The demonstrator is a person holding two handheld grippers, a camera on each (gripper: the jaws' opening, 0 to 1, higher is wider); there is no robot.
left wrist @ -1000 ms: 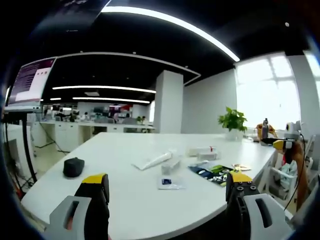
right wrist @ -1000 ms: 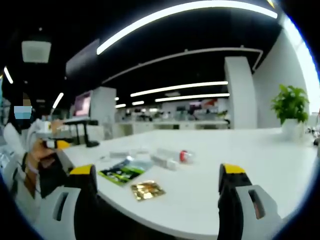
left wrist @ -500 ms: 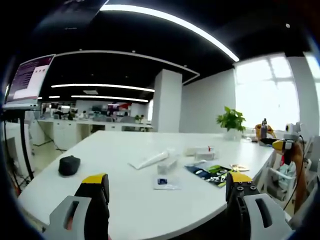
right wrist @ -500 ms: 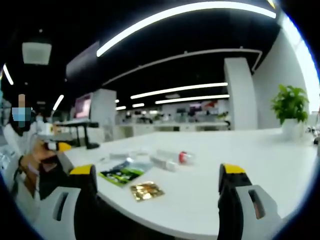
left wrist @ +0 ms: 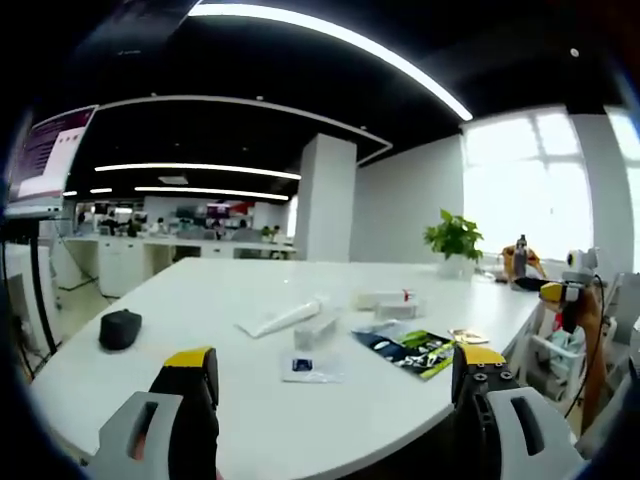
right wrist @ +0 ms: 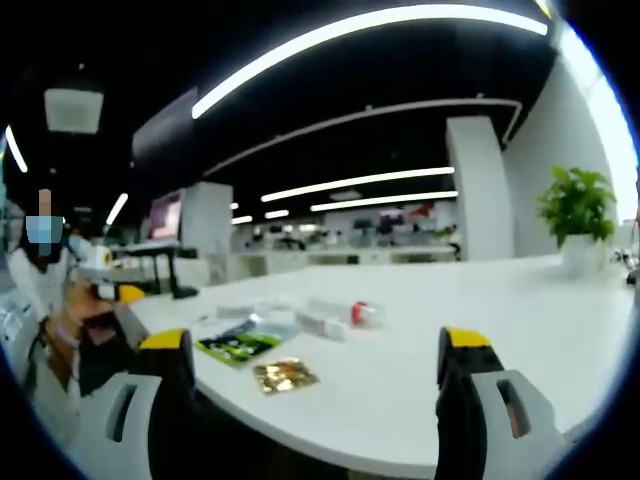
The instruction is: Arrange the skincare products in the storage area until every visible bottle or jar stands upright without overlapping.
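Skincare items lie flat on the white table (left wrist: pixel 200 300). In the left gripper view I see a white tube (left wrist: pixel 283 319), a small box (left wrist: pixel 310 331), a blue-marked sachet (left wrist: pixel 305 366), a white bottle with a red cap (left wrist: pixel 385 298), a dark green packet (left wrist: pixel 410 348) and a gold sachet (left wrist: pixel 465 337). My left gripper (left wrist: pixel 335 385) is open, short of the table's near edge, nothing between its jaws. The right gripper view shows the red-capped bottle (right wrist: pixel 345 312), green packet (right wrist: pixel 240 346) and gold sachet (right wrist: pixel 280 375). My right gripper (right wrist: pixel 315 372) is open and empty at the table's edge.
A black mouse (left wrist: pixel 120 328) sits at the table's left. A potted plant (left wrist: pixel 455 237) stands at the far side, also visible as the plant (right wrist: pixel 575 205). A monitor (left wrist: pixel 45 160) is on the left. A person (right wrist: pixel 60 320) holds the left gripper (right wrist: pixel 115 292).
The left gripper view has swung a little to the right, so the table items sit further left in it. The right gripper view is almost unchanged. Nothing was gripped or moved.
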